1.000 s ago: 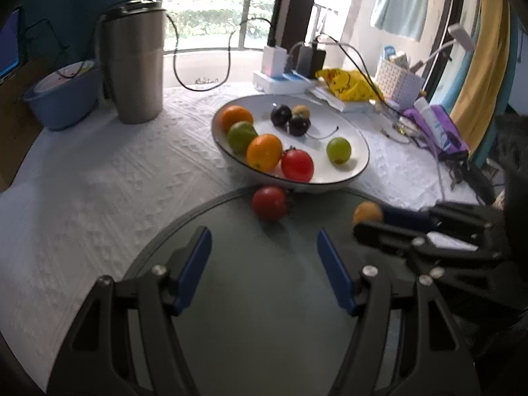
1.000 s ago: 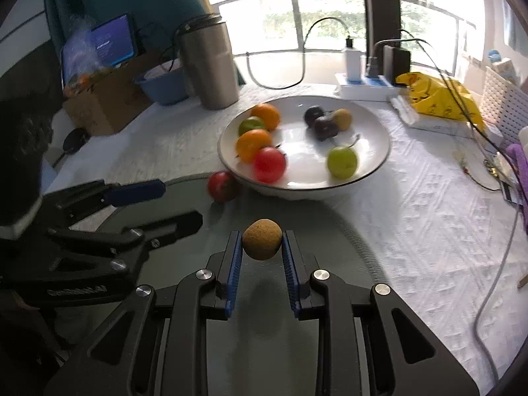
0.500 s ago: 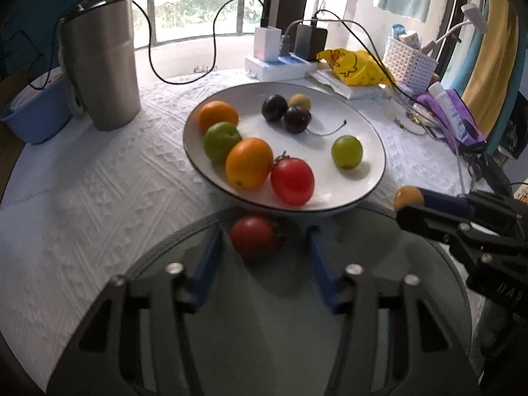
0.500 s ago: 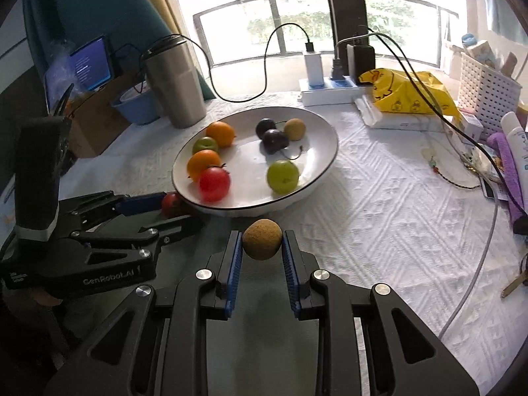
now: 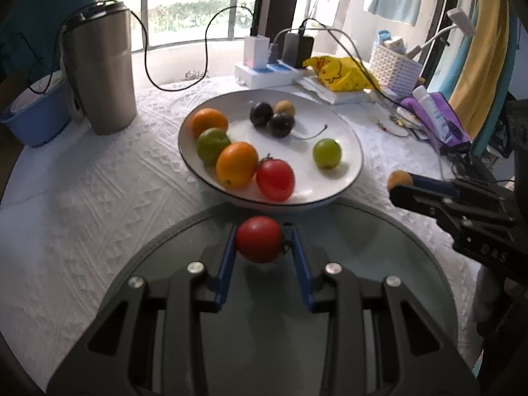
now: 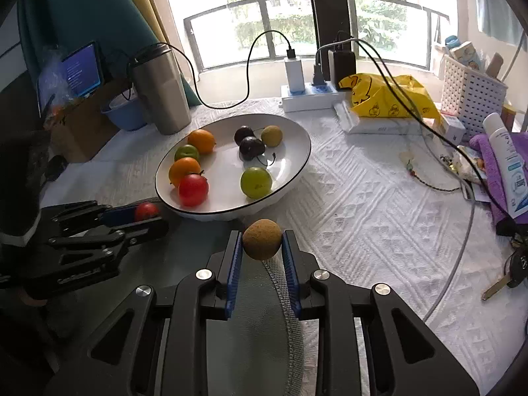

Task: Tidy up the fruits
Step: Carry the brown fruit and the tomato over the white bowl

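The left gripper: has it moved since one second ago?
Yes. The left gripper has come closer to the white bowl, and its jaws have just been closing; they now press on the red tomato.

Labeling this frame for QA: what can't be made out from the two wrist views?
- Right wrist: most of the red tomato, hidden behind the left gripper fingers.
- Left wrist: most of the brown fruit, hidden by the right gripper.
- Right wrist: tablet screen text, too small.
- Both: the person, cut off by frame edges.
- Right wrist: keys, near the edge, distorted.
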Motion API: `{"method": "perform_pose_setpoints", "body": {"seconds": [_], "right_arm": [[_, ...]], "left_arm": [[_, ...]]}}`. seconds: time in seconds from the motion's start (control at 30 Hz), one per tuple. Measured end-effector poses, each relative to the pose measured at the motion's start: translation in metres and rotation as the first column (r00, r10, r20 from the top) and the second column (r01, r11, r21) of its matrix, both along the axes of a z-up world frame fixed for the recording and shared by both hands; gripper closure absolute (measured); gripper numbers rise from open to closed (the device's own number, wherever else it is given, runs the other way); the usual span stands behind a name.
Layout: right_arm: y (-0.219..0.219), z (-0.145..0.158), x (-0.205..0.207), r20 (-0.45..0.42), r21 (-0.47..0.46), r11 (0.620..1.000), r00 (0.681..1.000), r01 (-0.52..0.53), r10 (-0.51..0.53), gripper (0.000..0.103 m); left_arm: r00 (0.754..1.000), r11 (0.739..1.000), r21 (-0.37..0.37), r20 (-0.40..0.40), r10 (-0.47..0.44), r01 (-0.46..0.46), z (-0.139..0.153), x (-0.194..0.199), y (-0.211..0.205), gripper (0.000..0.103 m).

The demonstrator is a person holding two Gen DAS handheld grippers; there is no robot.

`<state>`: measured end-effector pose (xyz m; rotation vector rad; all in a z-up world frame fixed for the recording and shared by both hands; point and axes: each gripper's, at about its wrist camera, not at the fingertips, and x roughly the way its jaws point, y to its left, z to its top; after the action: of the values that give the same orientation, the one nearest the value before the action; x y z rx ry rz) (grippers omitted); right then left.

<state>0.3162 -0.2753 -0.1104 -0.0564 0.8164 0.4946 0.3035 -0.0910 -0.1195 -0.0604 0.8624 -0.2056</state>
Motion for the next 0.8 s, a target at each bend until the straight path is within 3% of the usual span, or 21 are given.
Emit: {"method": "perform_pose_setpoints", "body": {"seconds": [0.33, 0.8], "right_arm": [[-0.006, 0.013, 0.002, 0.026, -0.002, 1.0, 1.0, 0.002, -0.002, 0.077], [-0.017, 0.024, 0.028, 0.029, 0.002, 1.0, 0.999, 0.022, -0.022, 0.077]], "left_arm": [[0.997, 0.999, -0.024, 0.065, -0.036, 0.038, 0.033, -0.004, -0.012, 0.068], [0.997, 0.996, -0.041, 0.042, -0.072, 0.074, 0.026, 0.032, -0.032, 0.068]]}}
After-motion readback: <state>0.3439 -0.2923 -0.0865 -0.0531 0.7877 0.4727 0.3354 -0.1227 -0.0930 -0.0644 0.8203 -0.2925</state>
